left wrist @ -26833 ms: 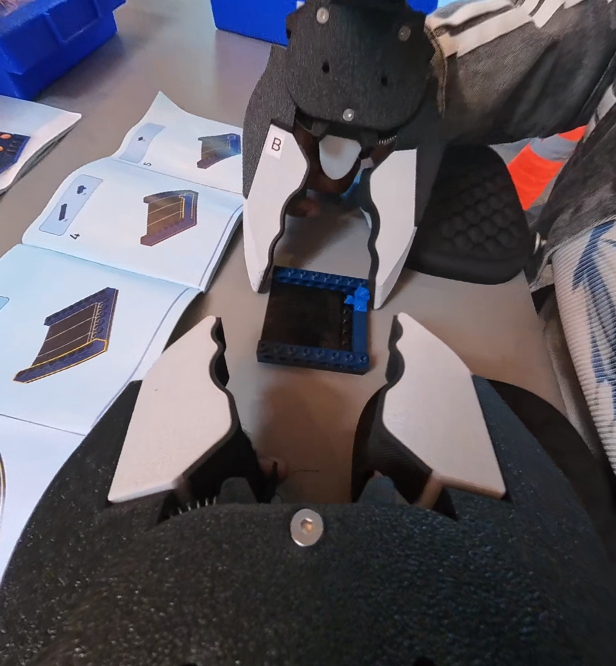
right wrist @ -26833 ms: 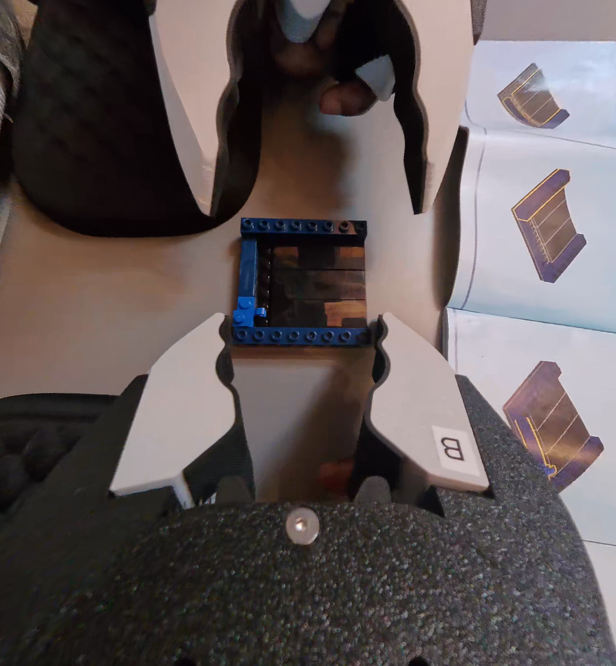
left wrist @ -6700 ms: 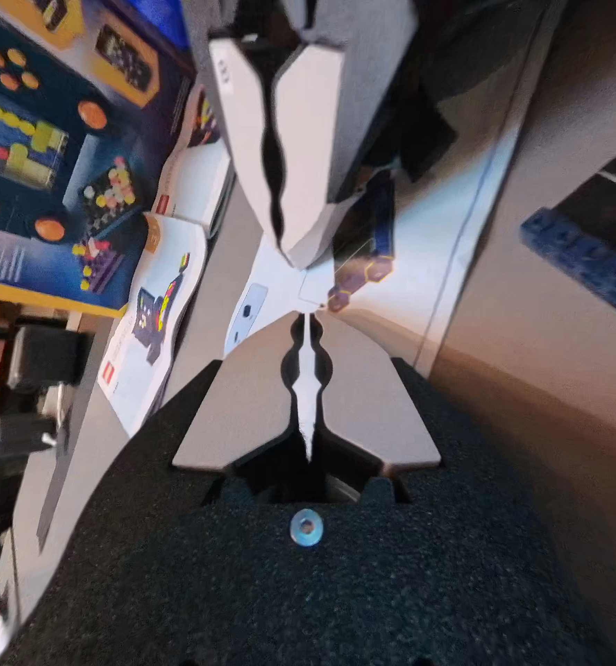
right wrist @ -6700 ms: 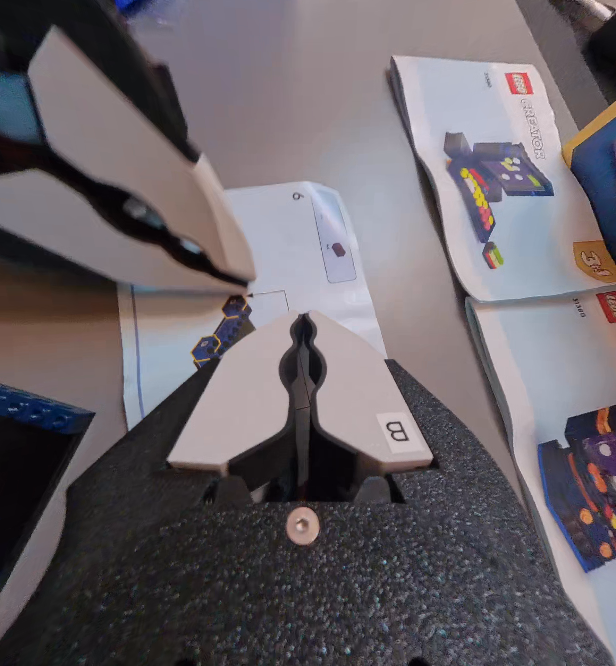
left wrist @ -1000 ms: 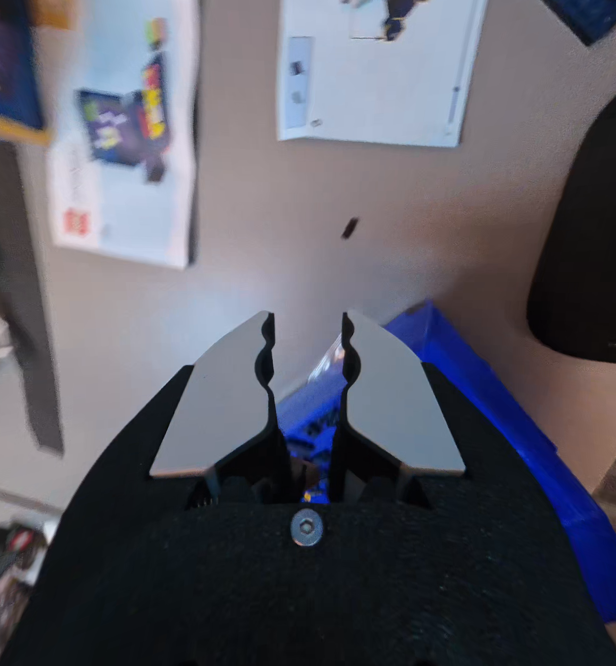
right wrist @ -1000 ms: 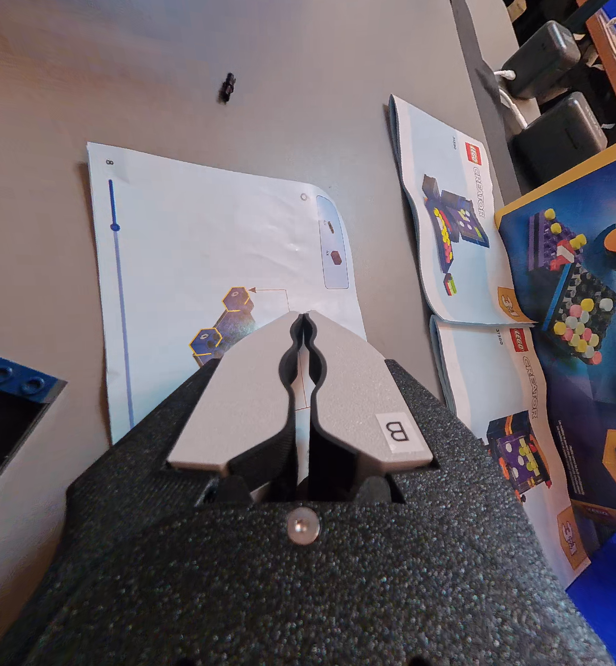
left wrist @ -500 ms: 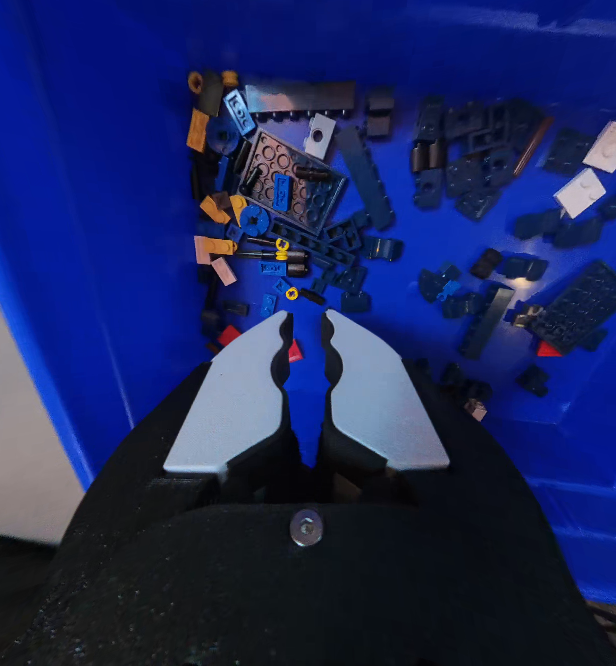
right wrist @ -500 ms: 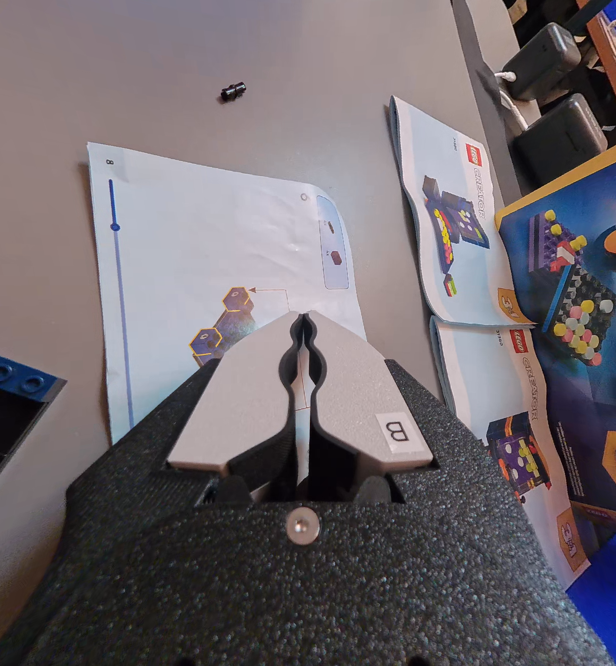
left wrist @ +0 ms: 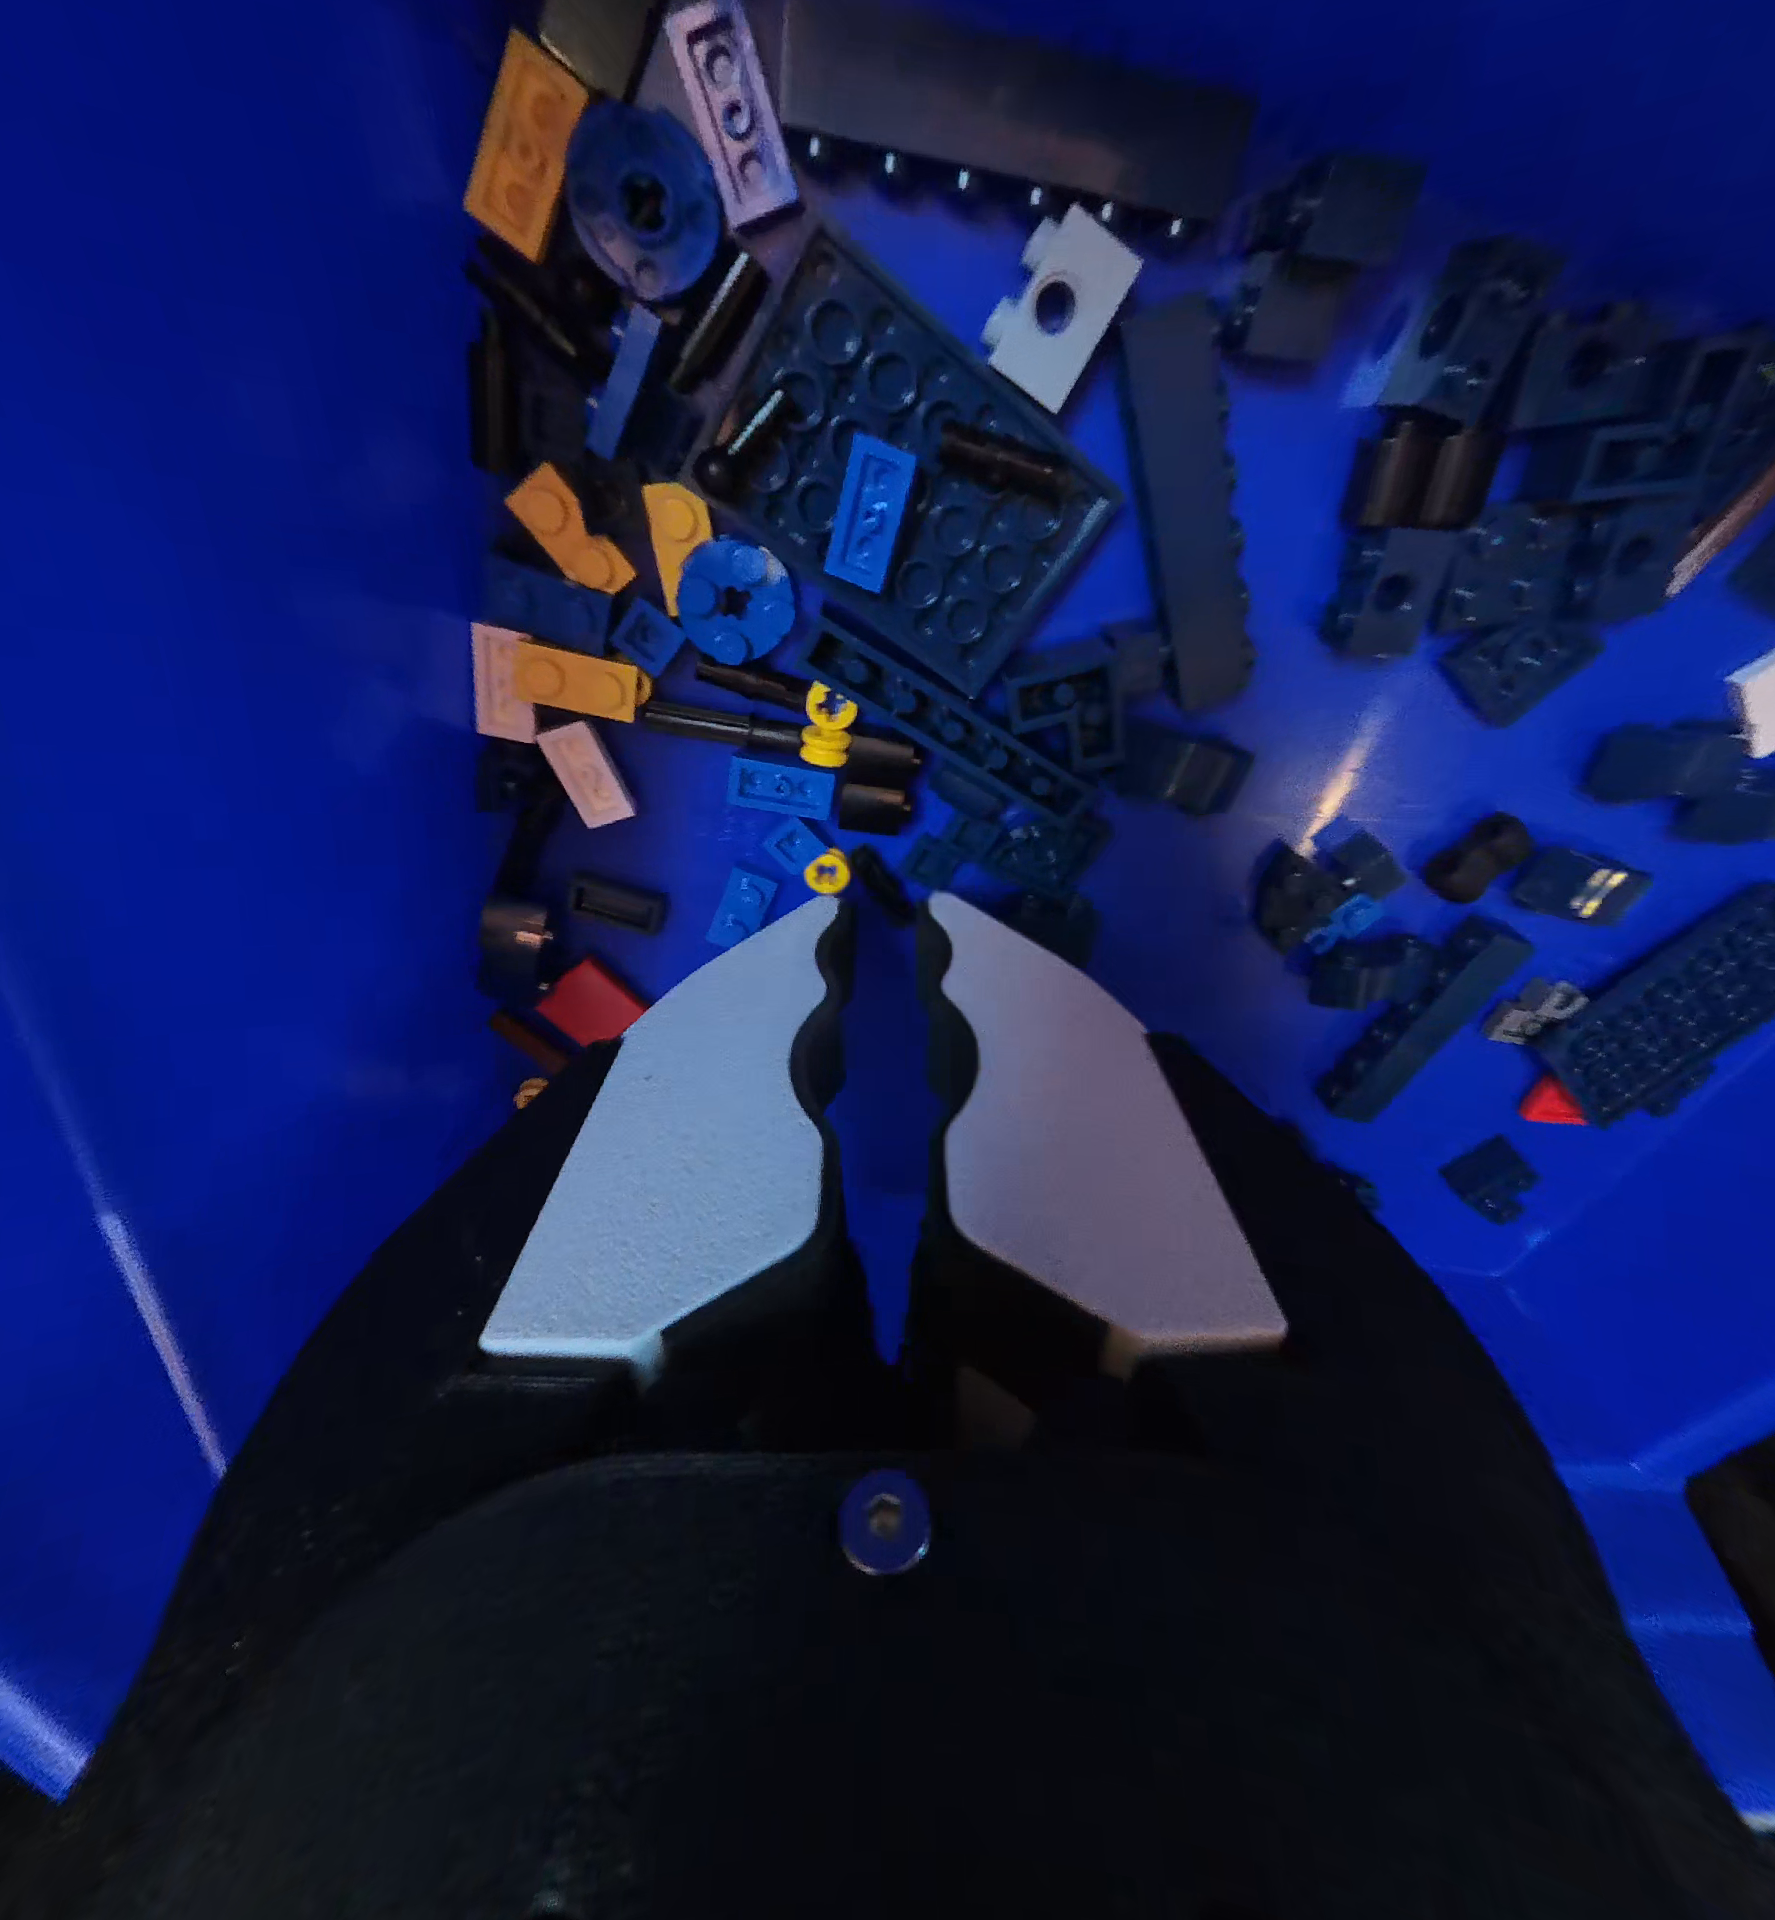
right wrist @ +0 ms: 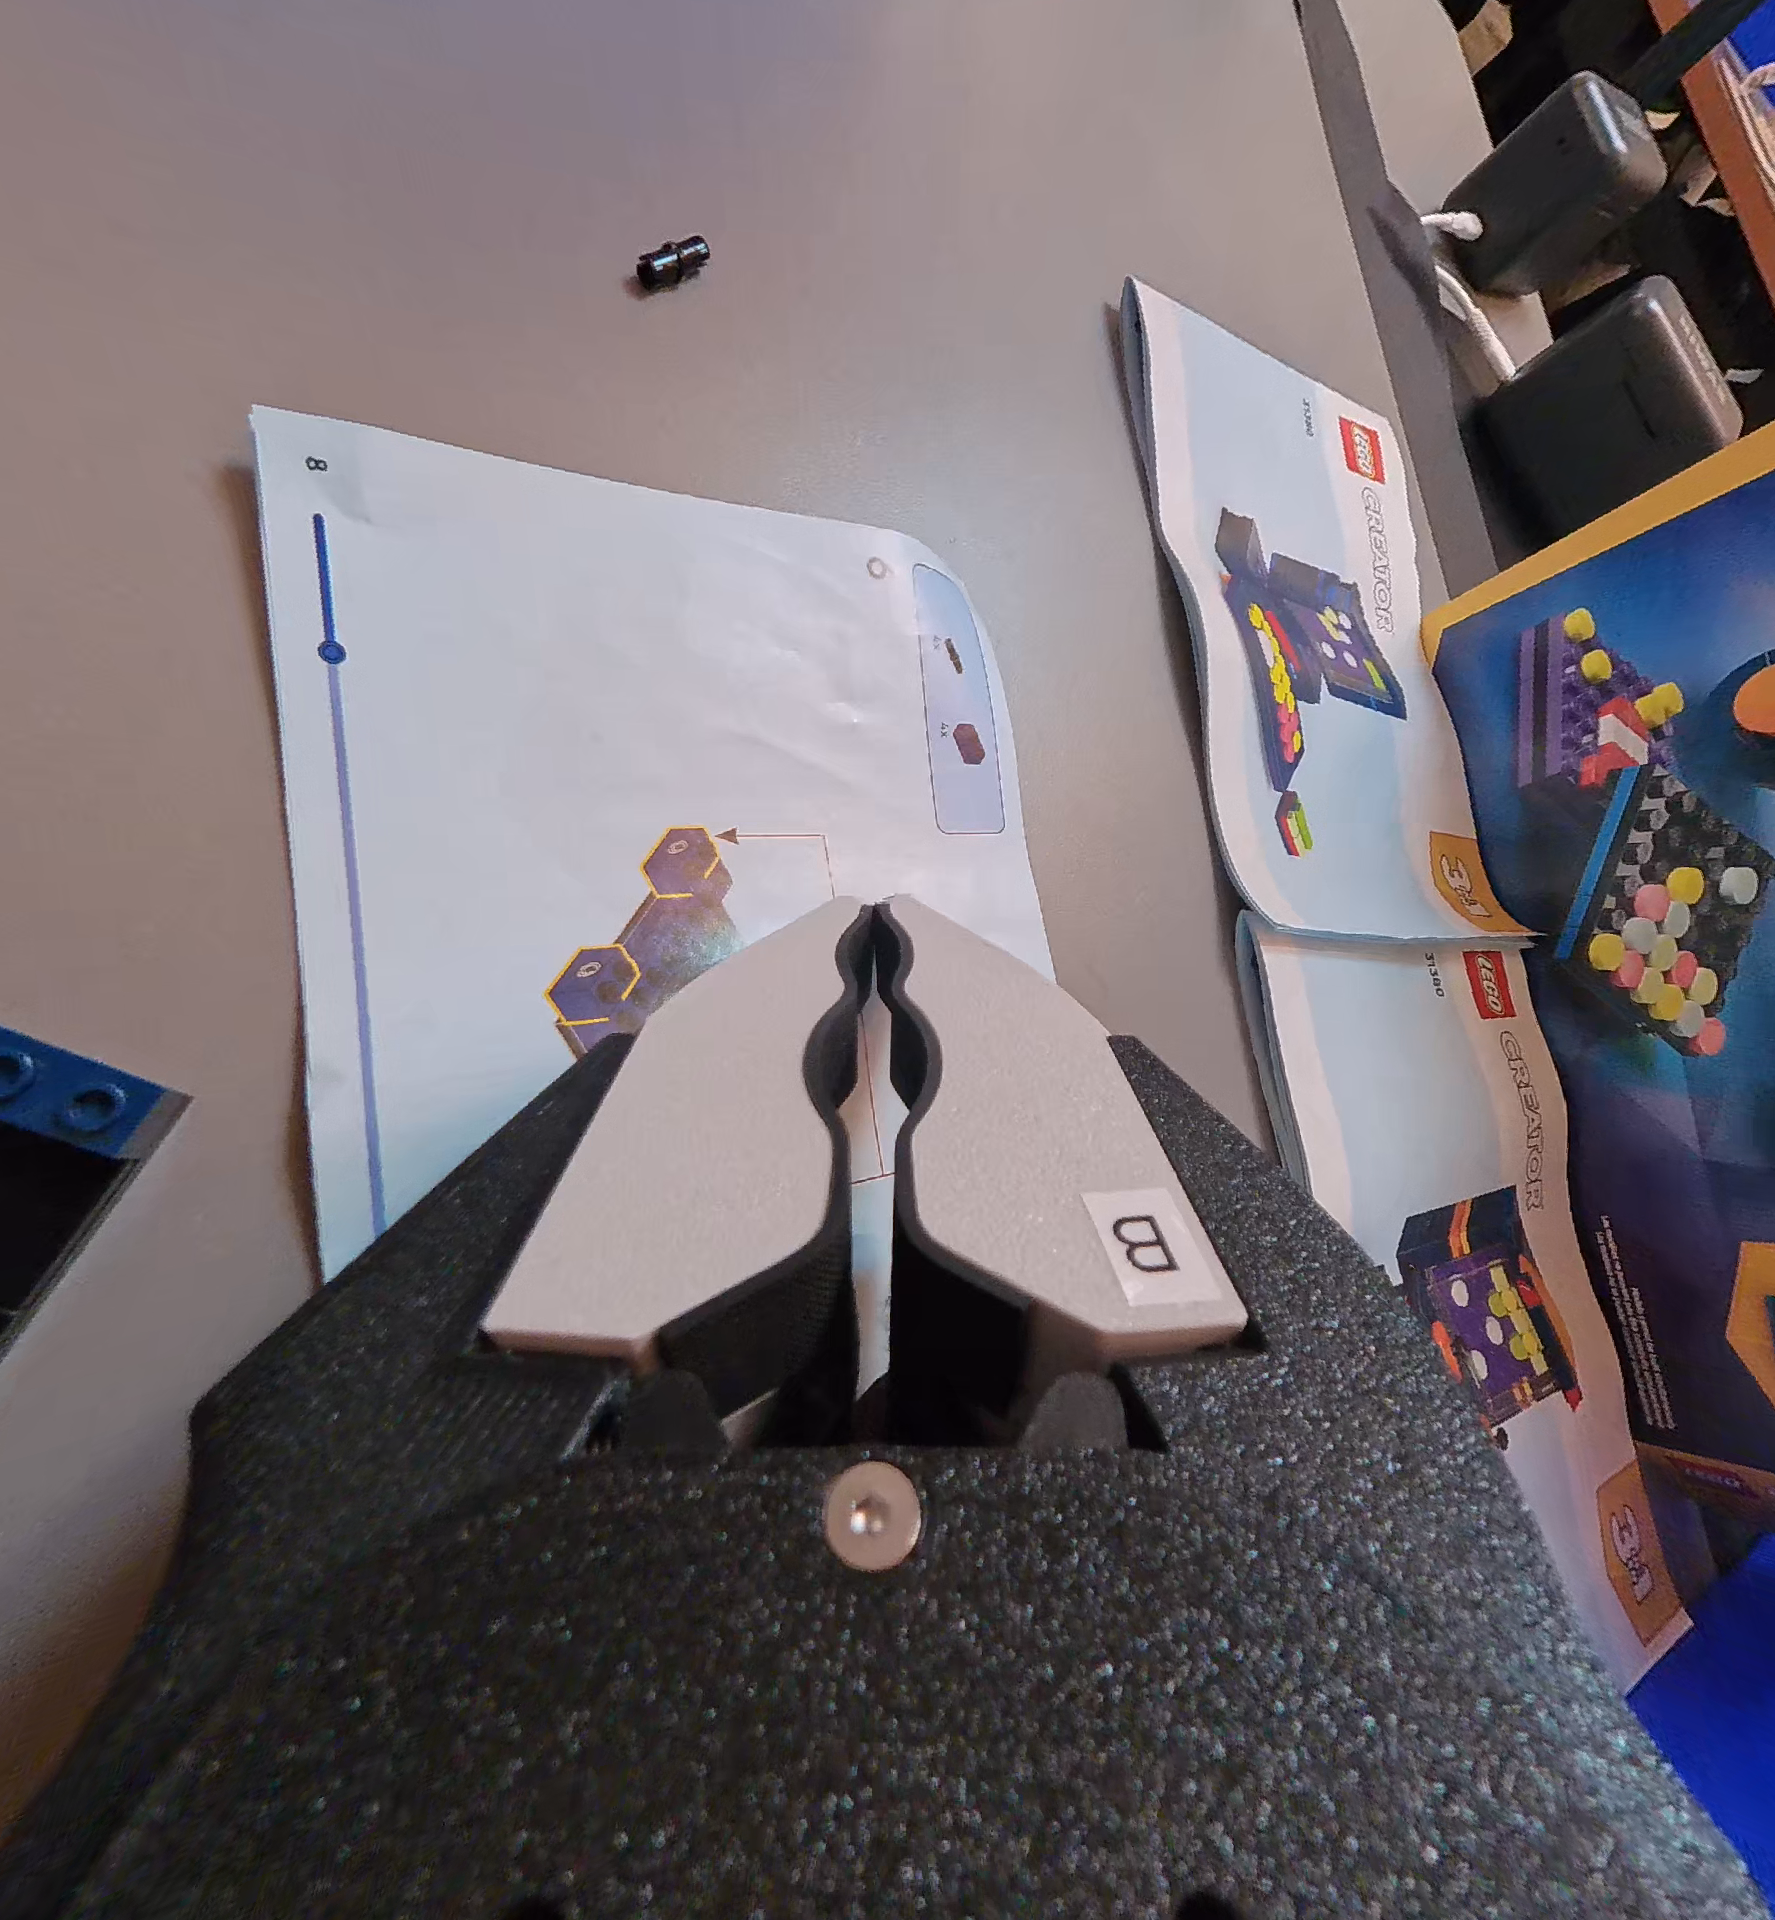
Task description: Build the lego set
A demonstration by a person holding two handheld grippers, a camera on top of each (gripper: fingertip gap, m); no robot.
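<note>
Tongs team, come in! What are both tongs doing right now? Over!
Left tongs slightly open, empty, inside blue bin, tips by small black pin. Right tongs shut, empty, over instruction sheet. Loose black pin on table.

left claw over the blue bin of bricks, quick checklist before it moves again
1. Left claw empty, fingers slightly apart: ok.
2. Inside the blue bin, above the loose bricks: ok.
3. Small black pin just ahead of the tips, not between them: not ok for closing yet.
4. Yellow round piece crowds the left fingertip: not ok.
5. Height of tips above the bin floor: cannot tell.
6. Right claw shut, empty, over the instruction sheet: ok.
</note>
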